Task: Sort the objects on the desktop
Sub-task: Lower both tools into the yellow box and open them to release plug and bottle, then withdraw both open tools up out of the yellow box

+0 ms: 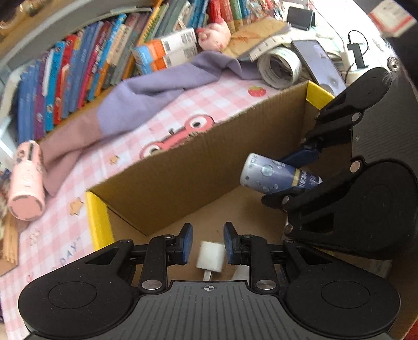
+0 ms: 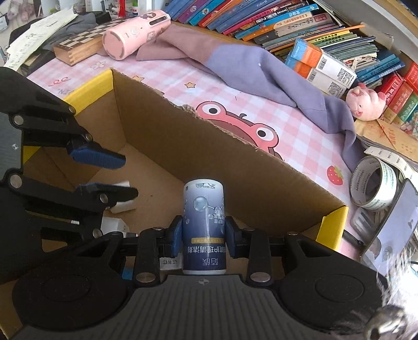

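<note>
A cardboard box [image 1: 203, 167] with yellow taped corners lies open on the pink checked desk; it also shows in the right wrist view [image 2: 235, 167]. My right gripper [image 2: 203, 236] is shut on a blue and white bottle [image 2: 203, 225] and holds it inside the box; the bottle also shows in the left wrist view [image 1: 277, 174]. My left gripper [image 1: 208, 244] is open inside the box, over a white charger block [image 1: 210, 257] that lies on the box floor. The left gripper appears at the left of the right wrist view [image 2: 112, 175].
A pink flask [image 2: 135, 32], a purple and mauve cloth [image 2: 256, 68], a pink pig toy [image 2: 365, 102], a tape roll [image 2: 373, 183], a phone [image 2: 392, 225], a chessboard box [image 2: 78, 44] and rows of books [image 2: 287, 23] lie around the box.
</note>
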The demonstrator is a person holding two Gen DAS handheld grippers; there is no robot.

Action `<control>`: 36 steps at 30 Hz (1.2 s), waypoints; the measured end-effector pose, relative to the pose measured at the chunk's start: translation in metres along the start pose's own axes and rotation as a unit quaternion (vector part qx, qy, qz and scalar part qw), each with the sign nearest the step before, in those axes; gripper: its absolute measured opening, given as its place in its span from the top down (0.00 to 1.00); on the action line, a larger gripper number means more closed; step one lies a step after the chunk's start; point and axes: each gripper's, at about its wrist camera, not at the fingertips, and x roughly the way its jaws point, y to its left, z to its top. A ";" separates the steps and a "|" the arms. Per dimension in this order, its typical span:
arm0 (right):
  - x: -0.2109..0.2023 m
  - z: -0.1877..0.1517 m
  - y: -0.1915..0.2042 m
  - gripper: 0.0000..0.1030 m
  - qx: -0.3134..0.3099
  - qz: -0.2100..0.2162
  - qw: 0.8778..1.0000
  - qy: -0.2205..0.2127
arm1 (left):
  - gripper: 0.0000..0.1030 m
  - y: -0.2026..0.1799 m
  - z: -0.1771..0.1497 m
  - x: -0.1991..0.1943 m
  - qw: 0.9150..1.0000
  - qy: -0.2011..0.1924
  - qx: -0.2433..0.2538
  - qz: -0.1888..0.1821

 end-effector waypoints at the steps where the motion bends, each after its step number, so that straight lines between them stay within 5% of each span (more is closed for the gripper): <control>1: -0.001 0.000 0.000 0.70 0.002 0.001 1.000 -0.003 | 0.75 0.000 -0.001 -0.002 1.000 -0.006 0.000 0.004; 5: -0.011 0.000 -0.005 0.58 0.020 -0.005 0.999 -0.035 | 0.71 0.004 -0.002 -0.011 1.000 -0.027 -0.007 0.009; 10: -0.031 -0.001 -0.008 0.56 0.038 -0.002 0.997 -0.066 | 0.51 0.012 -0.009 -0.034 0.997 -0.072 -0.026 0.024; 14: -0.052 -0.003 -0.003 0.51 0.042 -0.004 0.994 -0.097 | 0.50 0.019 -0.019 -0.060 0.992 -0.114 -0.037 0.032; 16: -0.066 -0.006 0.000 0.39 0.052 -0.007 0.992 -0.118 | 0.48 0.020 -0.024 -0.073 0.990 -0.133 -0.045 0.035; 19: -0.086 -0.012 0.008 0.34 0.059 -0.006 0.987 -0.148 | 0.37 0.021 -0.038 -0.097 0.983 -0.166 -0.059 0.043; 29: -0.143 -0.038 0.055 0.24 0.079 -0.046 0.971 -0.221 | 0.27 0.027 -0.088 -0.161 0.967 -0.227 -0.083 0.084; 36: -0.170 -0.065 0.081 0.19 0.145 -0.094 0.950 -0.259 | 0.21 0.044 -0.129 -0.194 0.950 -0.253 -0.150 0.104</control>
